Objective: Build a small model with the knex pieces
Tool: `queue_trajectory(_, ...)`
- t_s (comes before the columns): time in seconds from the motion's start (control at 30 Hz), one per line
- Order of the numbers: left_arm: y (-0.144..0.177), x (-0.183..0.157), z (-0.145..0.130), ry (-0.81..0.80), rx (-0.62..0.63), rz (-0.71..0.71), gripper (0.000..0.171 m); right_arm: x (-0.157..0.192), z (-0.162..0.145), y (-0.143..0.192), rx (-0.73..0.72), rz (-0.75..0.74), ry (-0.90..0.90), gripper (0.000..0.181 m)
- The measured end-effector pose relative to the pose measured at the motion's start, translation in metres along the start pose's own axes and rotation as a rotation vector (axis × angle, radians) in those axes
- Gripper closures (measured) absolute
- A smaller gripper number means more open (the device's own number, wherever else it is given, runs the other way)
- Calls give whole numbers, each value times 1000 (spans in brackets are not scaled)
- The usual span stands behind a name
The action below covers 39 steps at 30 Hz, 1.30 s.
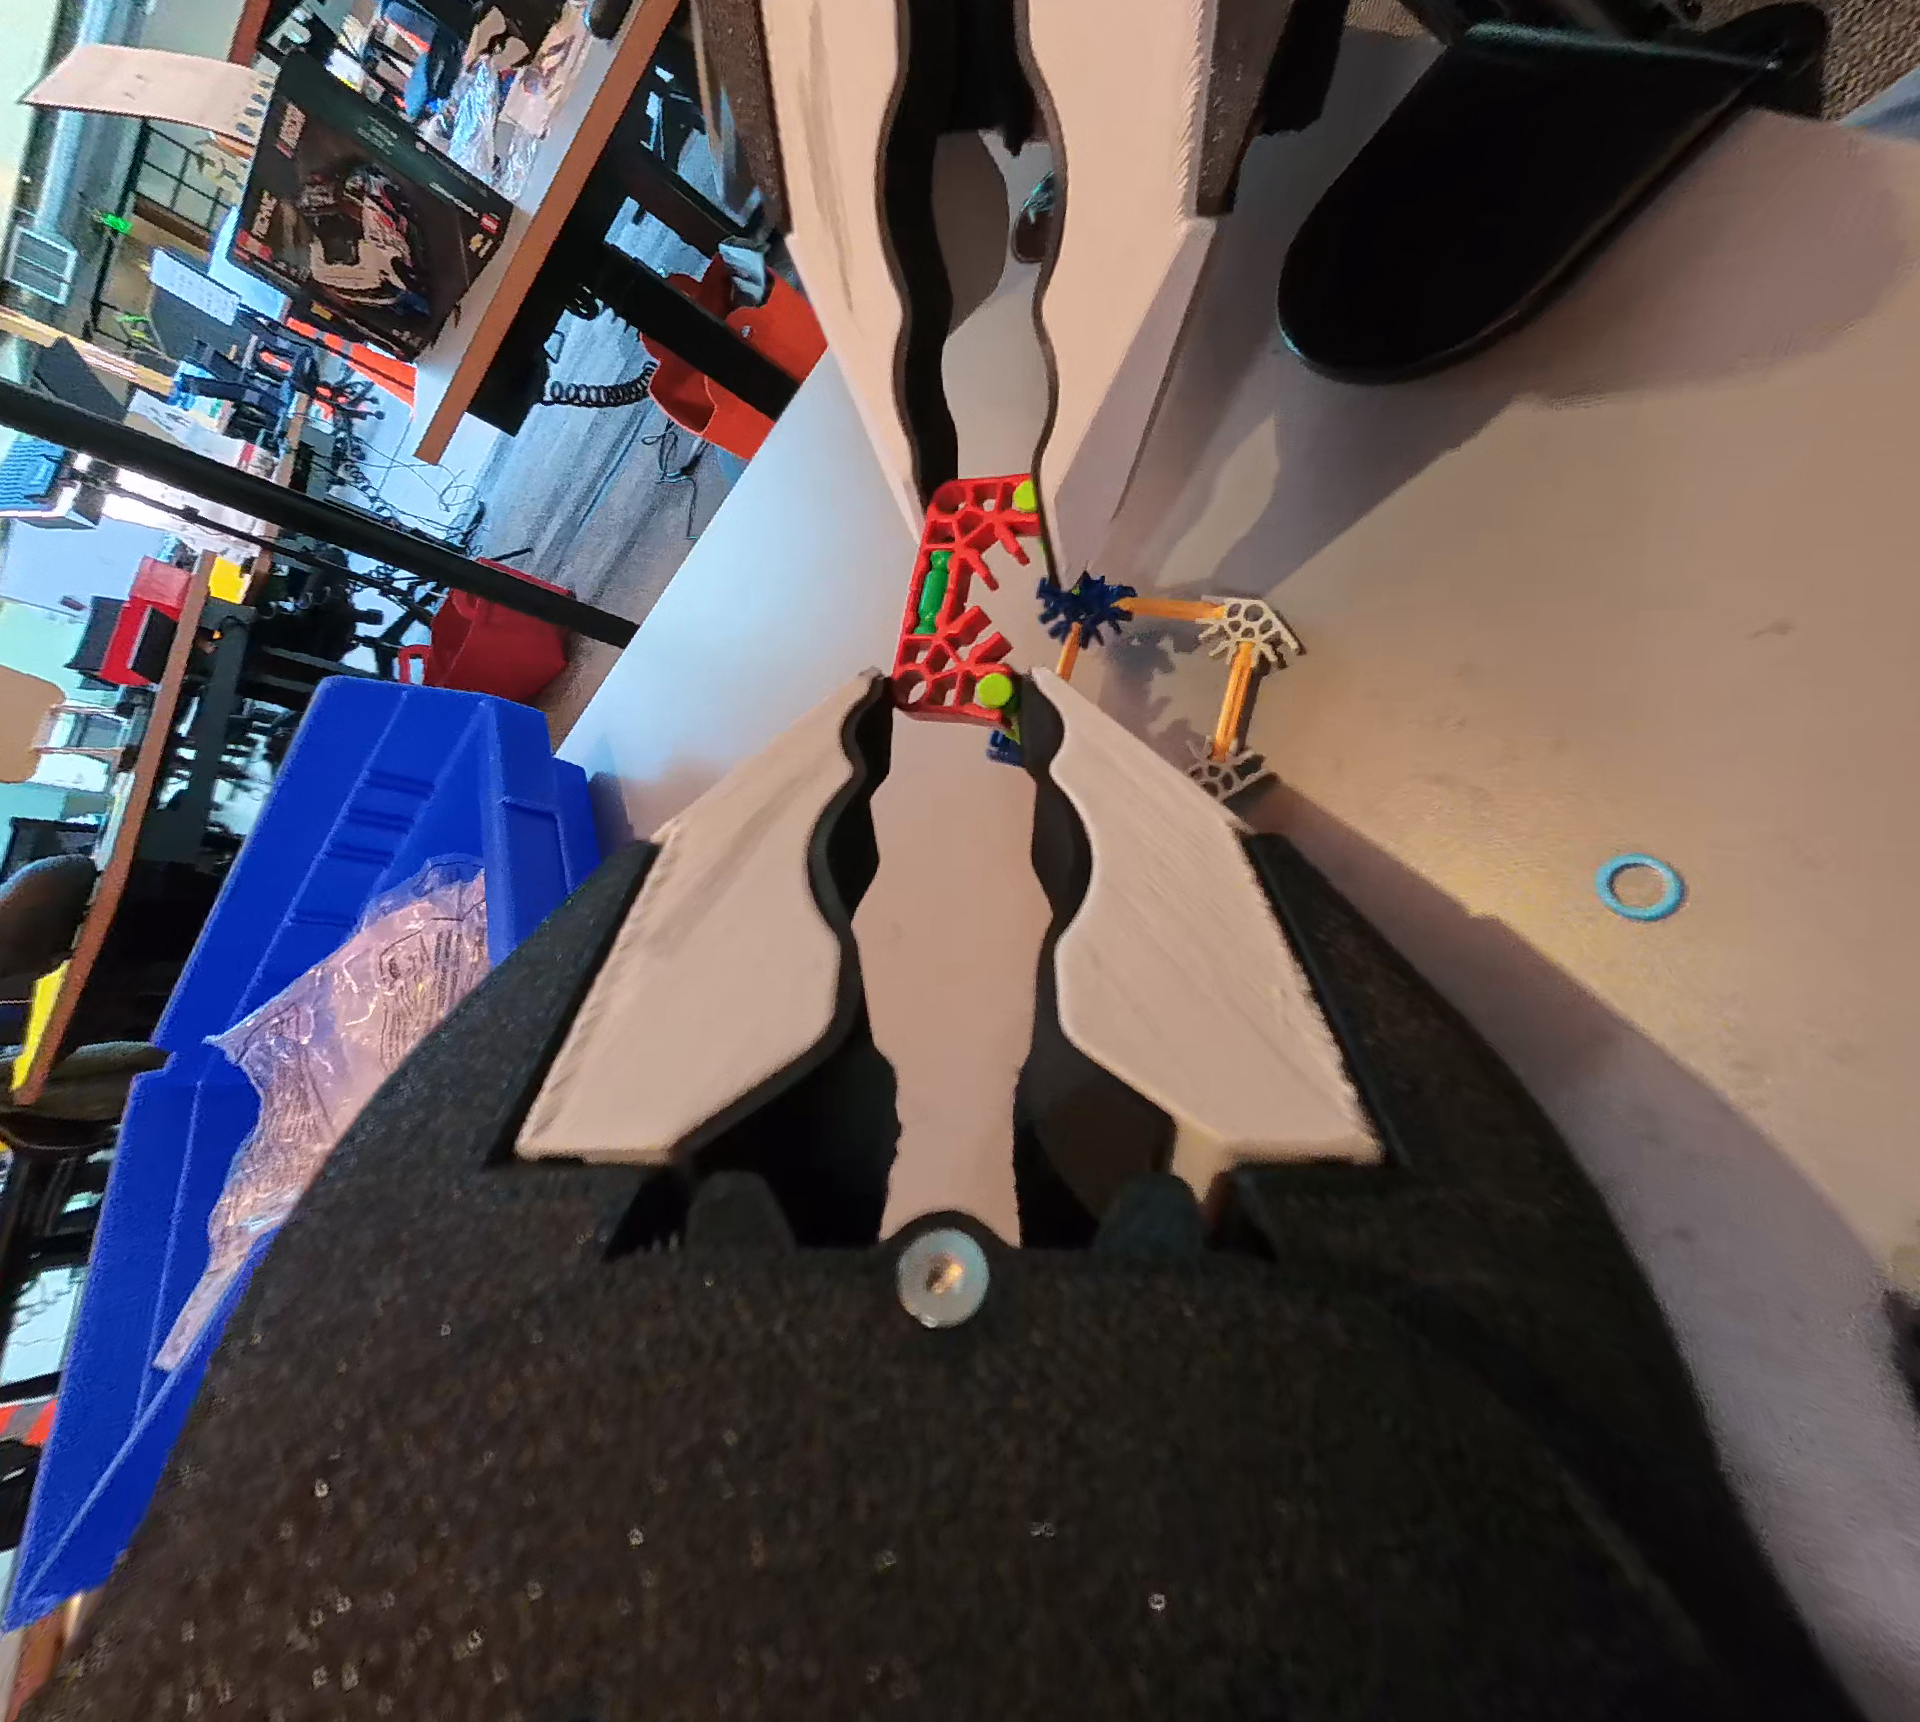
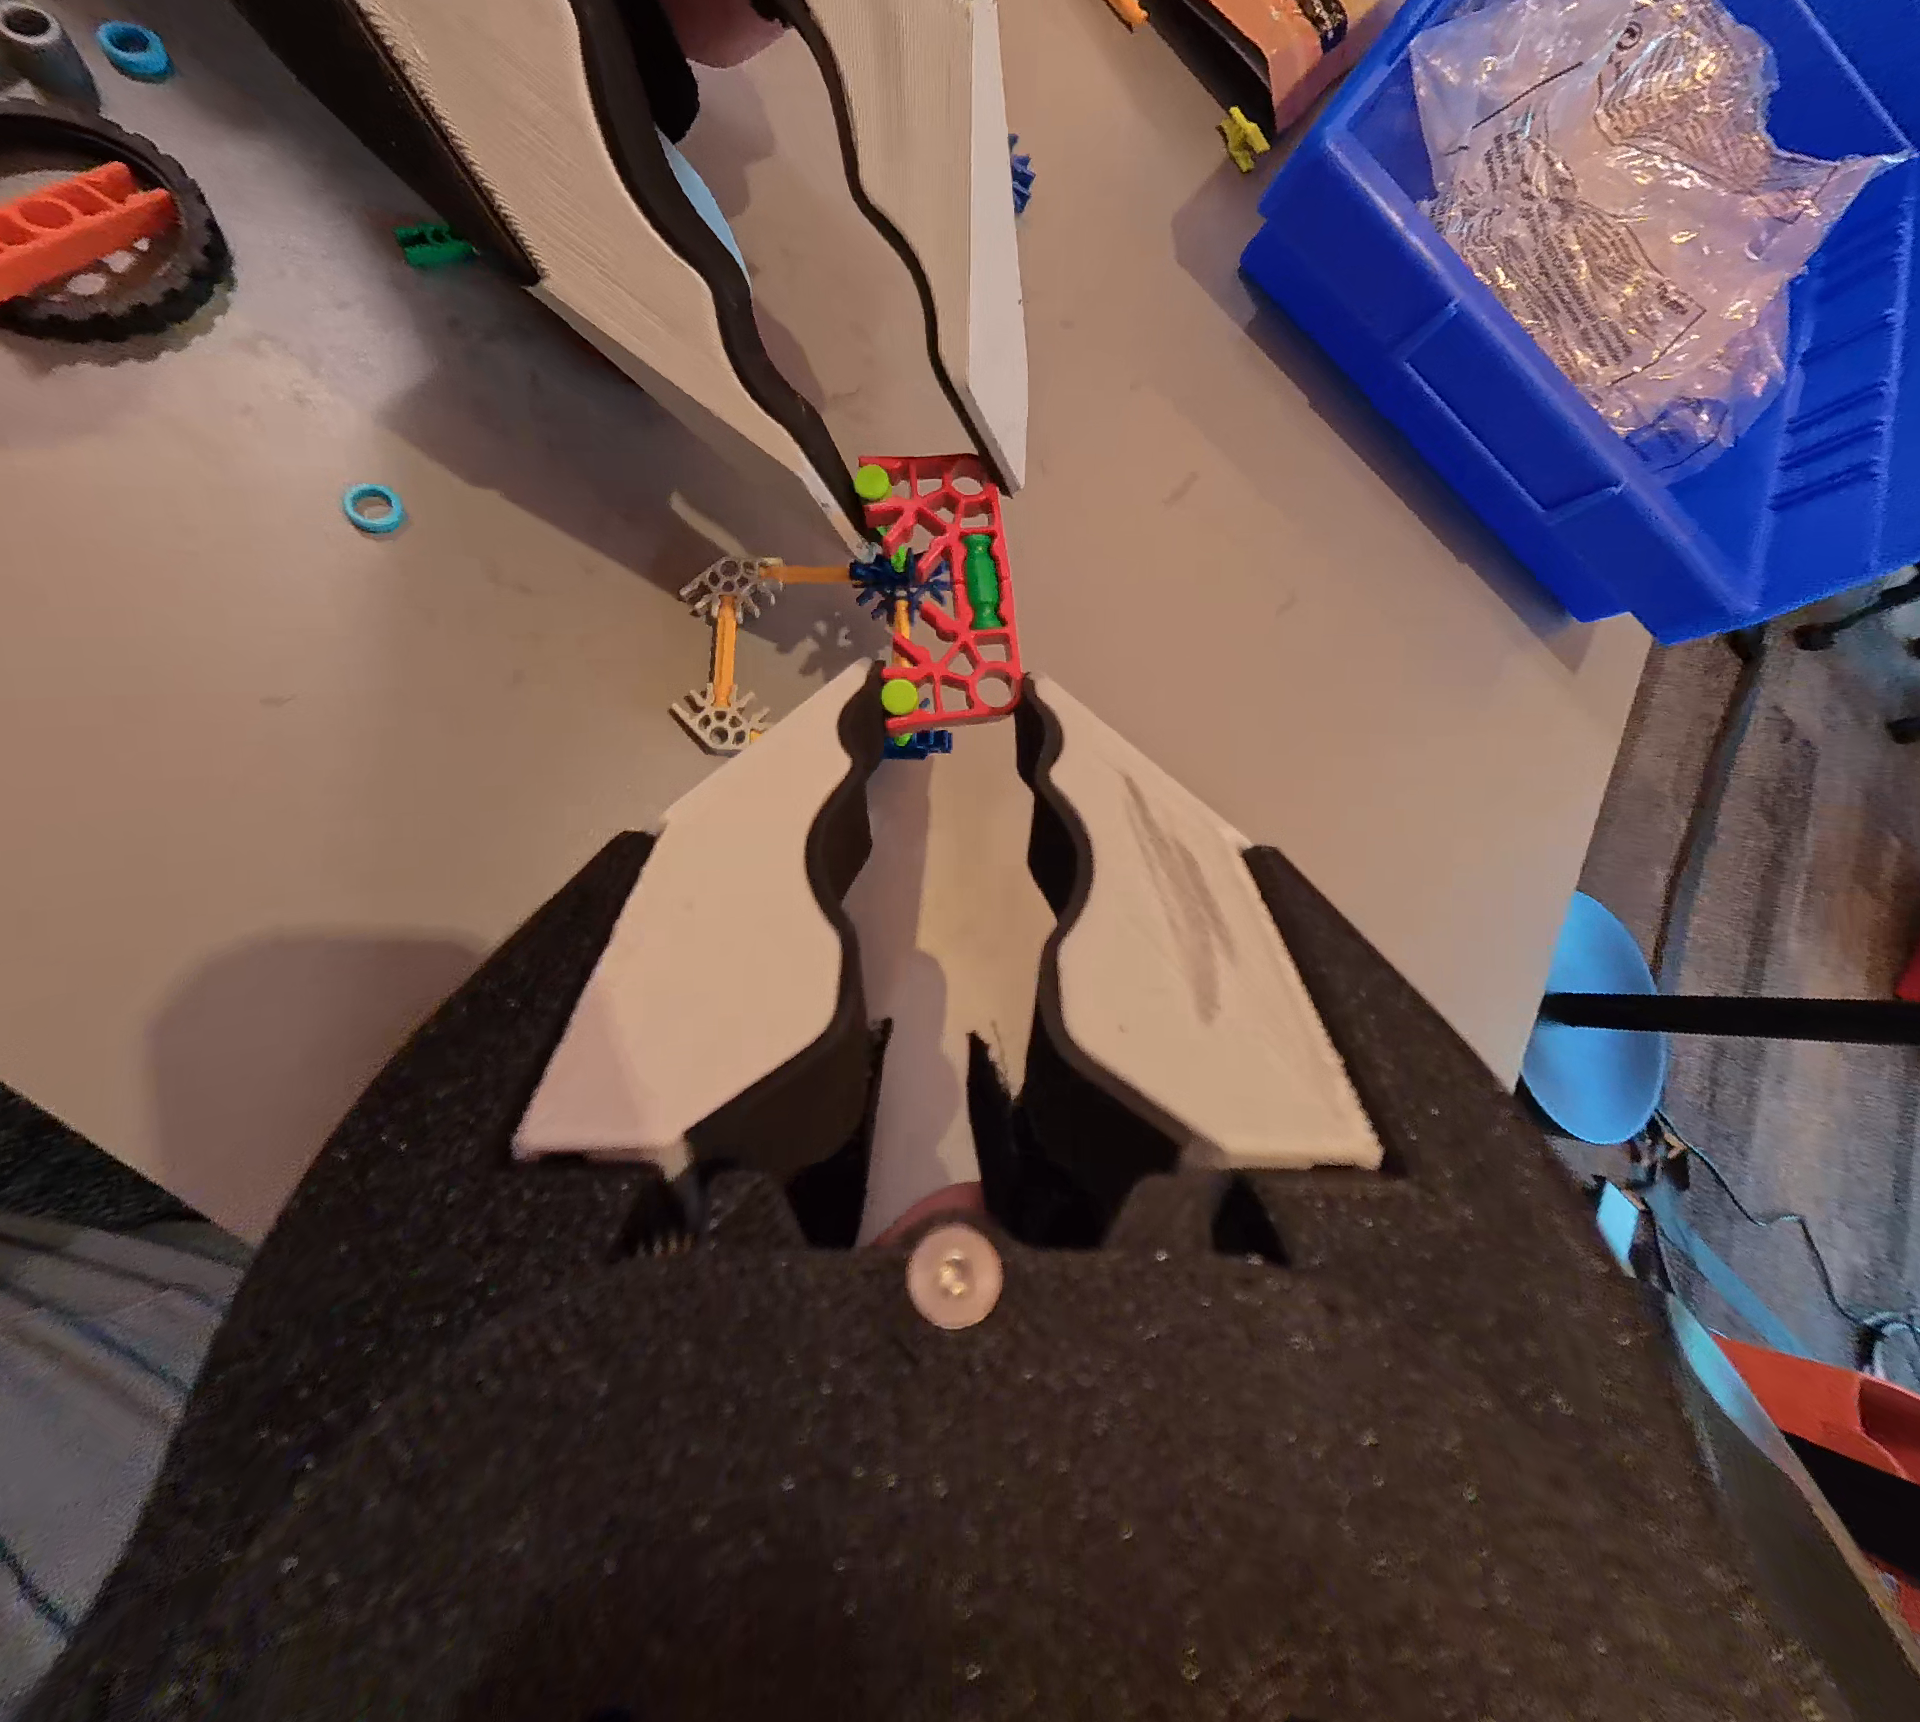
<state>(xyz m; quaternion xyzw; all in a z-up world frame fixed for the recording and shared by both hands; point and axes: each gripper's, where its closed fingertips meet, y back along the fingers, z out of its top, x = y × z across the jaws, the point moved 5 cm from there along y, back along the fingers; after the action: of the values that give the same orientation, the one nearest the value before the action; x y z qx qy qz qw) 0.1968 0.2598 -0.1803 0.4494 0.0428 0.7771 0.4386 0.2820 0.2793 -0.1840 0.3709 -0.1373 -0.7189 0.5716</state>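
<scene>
I pinch one end of the red connector assembly (image 1: 961, 602) with my left gripper (image 1: 951, 685). My right gripper (image 2: 945, 685) pinches its opposite end above the grey table (image 2: 312, 789), beside a blue bin (image 2: 1507, 342).

- The red connector pair (image 2: 951, 592), two lattice pieces joined by a dark green rod (image 2: 981, 583), is pinched at one end by the left tool (image 1: 954, 687) and at the other by the right tool (image 2: 948, 683).
- Lime pegs (image 2: 899, 696) link it to a blue-hubbed orange rod frame (image 2: 727, 633) with grey connectors, on the surface (image 2: 312, 737).
</scene>
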Motion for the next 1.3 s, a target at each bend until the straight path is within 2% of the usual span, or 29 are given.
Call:
queue_trajectory(0.2,-1,0,-1,-42,13,14,149,0,0,-1,21,-35,33,158)
queue_trajectory(0.43,1,5,-2,83,-28,-49,149,0,2,-2,11,-81,58,157)
queue_trajectory(0.77,2,7,-3,177,-71,-101,151,1,3,-2,0,-107,90,158)
queue_trajectory(1.0,1,4,-3,101,-52,-69,151,1,1,-3,1,-100,89,158)
queue_trajectory(1.3,0,2,-5,108,-64,-89,148,2,0,-2,-24,-49,43,158)
